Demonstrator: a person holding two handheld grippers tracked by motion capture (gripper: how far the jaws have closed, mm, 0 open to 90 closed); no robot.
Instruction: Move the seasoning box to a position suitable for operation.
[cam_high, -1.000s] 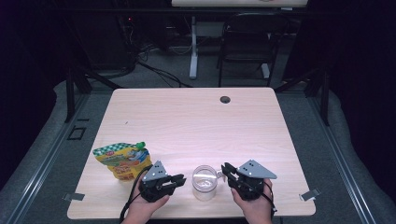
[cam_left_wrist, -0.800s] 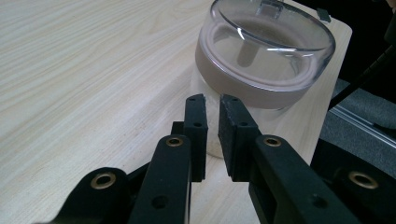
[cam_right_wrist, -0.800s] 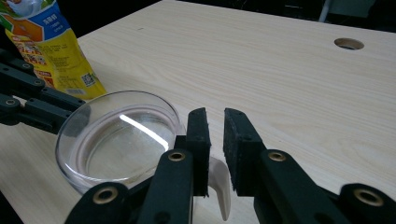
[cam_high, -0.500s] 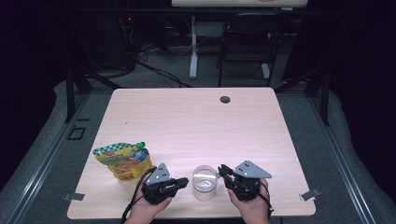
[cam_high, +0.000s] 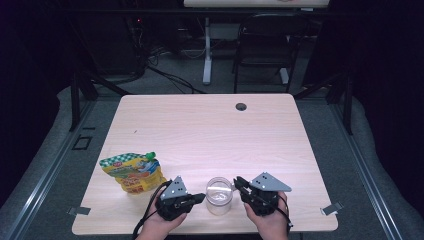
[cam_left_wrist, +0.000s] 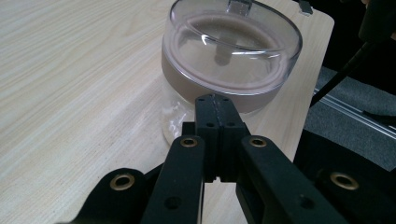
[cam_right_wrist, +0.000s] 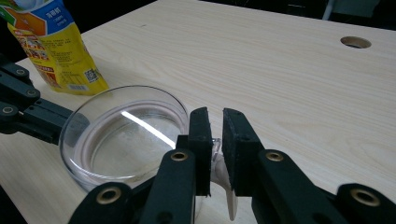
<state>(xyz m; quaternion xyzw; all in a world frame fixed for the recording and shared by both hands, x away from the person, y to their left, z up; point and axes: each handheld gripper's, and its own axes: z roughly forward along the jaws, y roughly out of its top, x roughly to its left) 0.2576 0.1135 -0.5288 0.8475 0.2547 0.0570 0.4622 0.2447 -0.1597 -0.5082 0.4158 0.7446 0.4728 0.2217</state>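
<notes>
**Jar (cam_high: 219, 195) now bracketed by both grippers, right one closing on the lid tab**

Jar sits at the near edge of the surface (cam_high: 210, 130), clear glass, clear lid (cam_right_wrist: 123, 135) with a pale seal ring, lid on.

Change over the last second: right gripper (cam_high: 239, 184) has crept in toward the jar from its right side. Right gripper view has its jaws narrow, a slim gap left, with a small clear tab (cam_right_wrist: 215, 145) at the lid rim sitting in that gap. Not clamped yet as far as I can tell. Left gripper (cam_high: 200, 198) barely shifted; its jaws are pressed together on nothing, tips just short of the jar wall (cam_left_wrist: 187, 112), maybe touching, can't tell.

My read: lid-opening setup. Right takes the tab, left braces the body. Left will need to open up before it can hold anything.

Around it:
- Yellow snack pouch (cam_high: 132, 171) just left of the left gripper, standing, clear of the jar.
- Cable grommet hole (cam_high: 241, 106) at the far edge, well apart.
- Chair (cam_high: 265, 45) beyond the surface.

Nothing blocks either approach. Risk: jar near the edge, an unbraced pull could tip it off.
</notes>
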